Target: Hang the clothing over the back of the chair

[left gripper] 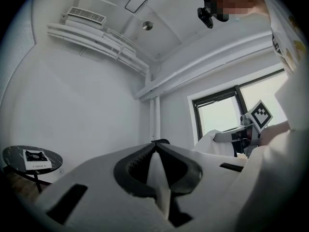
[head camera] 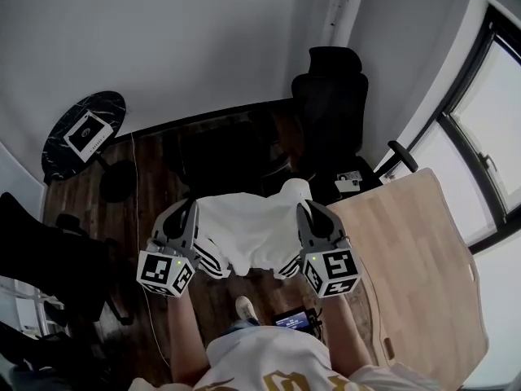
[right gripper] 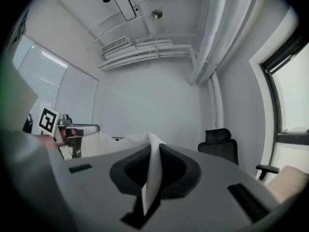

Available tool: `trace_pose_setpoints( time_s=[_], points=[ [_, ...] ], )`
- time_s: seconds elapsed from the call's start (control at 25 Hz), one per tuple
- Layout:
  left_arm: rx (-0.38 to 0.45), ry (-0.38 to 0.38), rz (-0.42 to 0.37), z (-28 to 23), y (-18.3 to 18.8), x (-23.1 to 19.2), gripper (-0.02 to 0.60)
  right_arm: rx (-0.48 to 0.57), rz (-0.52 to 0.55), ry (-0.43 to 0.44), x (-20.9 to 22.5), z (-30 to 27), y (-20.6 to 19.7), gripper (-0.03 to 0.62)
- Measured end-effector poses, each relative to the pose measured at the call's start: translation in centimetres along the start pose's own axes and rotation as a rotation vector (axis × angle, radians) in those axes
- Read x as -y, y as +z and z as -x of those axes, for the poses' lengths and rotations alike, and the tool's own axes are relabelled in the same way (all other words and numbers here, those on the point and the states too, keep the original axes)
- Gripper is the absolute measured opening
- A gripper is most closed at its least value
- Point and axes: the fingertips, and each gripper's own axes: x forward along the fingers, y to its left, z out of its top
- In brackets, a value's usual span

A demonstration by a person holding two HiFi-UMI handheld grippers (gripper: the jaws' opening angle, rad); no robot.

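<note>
Clothing [head camera: 248,235]: white, soft, light and limp, stretched in the air between both grippers, well short of the black chair [head camera: 330,96]; it is best held along its top edge. Left gripper [head camera: 189,212] and right gripper [head camera: 304,212]: each clamped tight on a fold of cloth. The garment's type and hanging underside cannot be made out.

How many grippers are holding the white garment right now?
2. The left gripper is shut on the white garment at its left edge; the right gripper is shut on its right edge. No other gripper shows.
</note>
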Motion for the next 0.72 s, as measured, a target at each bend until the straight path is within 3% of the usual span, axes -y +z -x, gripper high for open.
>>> trace_pose_setpoints(
  time_s=[0.32,0.72],
  points=[
    [0.019,-0.048,0.020,-4.1,-0.7,-5.3,0.021,-0.002,0.001,-0.064,0.4,-5.6,0.3,0.026],
    [0.044,-0.065,0.024,-5.2,-0.2,-6.2,0.021,0.007,0.021,-0.072,0.5,-6.6,1.1,0.026]
  ],
)
